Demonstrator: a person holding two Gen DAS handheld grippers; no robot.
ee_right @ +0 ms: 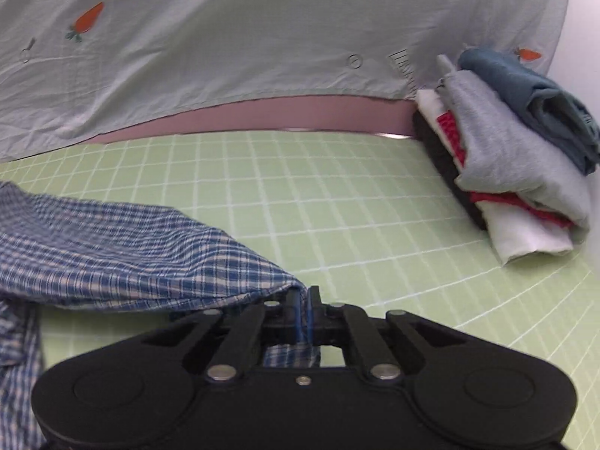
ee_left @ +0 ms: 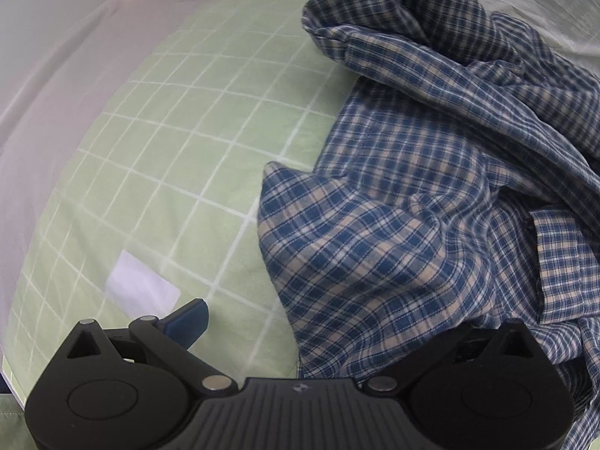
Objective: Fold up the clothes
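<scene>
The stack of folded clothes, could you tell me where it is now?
In the right wrist view the stack of folded clothes sits at the far right of the green grid mat, beside the pink strip.

A staged folding station, rather than a lived-in room, is suggested by a green gridded mat (ee_right: pixel 337 202), a carrot-printed sheet (ee_right: pixel 225 37) and stacked folded garments (ee_right: pixel 517 157).

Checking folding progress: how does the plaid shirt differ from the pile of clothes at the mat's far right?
The plaid shirt lies crumpled and spread out; the pile of clothes is folded and stacked. The shirt is one blue check garment; the pile mixes blue, grey, red and white. The right tool pinches the shirt; nothing touches the pile. Both rest on the green grid mat.
</scene>
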